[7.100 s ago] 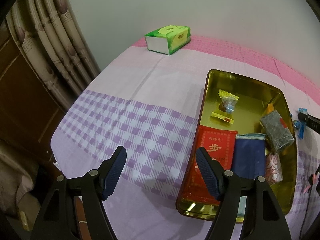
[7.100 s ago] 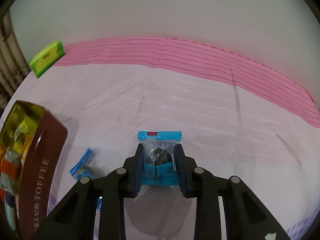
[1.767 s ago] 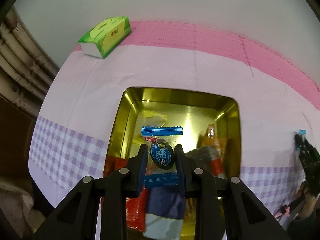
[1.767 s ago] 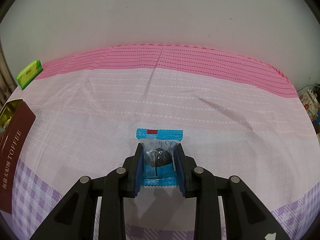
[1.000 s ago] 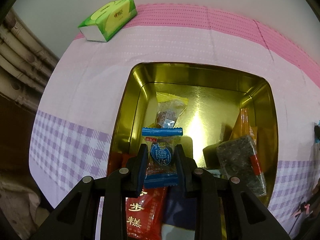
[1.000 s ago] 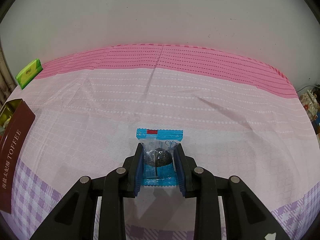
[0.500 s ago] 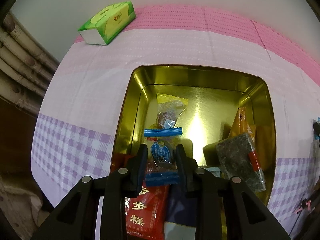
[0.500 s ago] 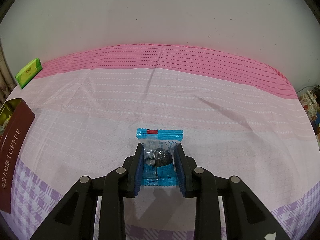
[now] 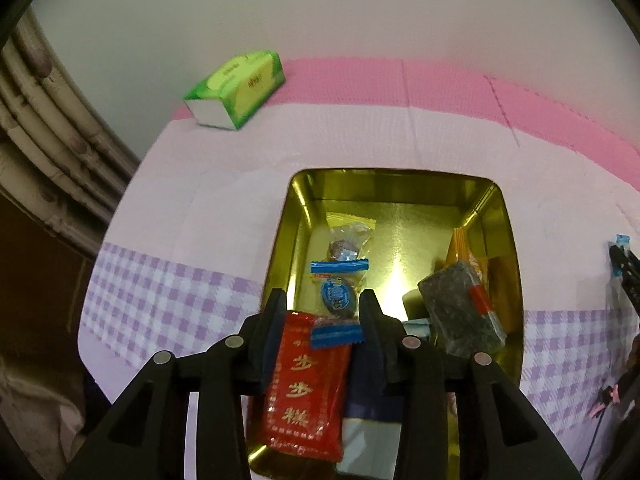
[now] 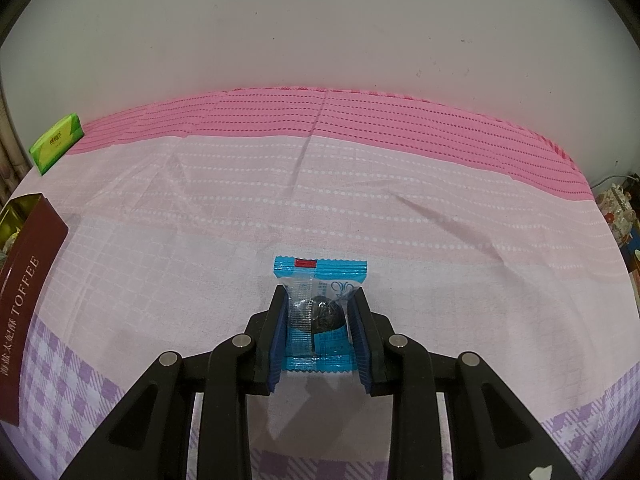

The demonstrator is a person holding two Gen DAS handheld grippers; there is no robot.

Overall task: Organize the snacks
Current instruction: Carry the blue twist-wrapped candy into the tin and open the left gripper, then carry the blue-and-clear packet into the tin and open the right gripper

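An open gold tin holds several snacks. A blue-wrapped candy lies in it, its lower end resting on a red packet. My left gripper hovers above this candy with its jaws opening; the pads stand clear of the wrapper. In the right wrist view my right gripper is shut on a second blue-wrapped candy with a dark sweet inside, low over the pink cloth. The tin's brown side, lettered TOFFEE, shows at the far left there.
Also in the tin are a yellow-edged candy, a dark green packet and a navy packet. A green tissue box stands at the back left by the wall. A curtain hangs at the left.
My left gripper has let go of the blue candy, which now lies in the tin, and has lifted away with its jaws wider. The right gripper and its candy have not moved.
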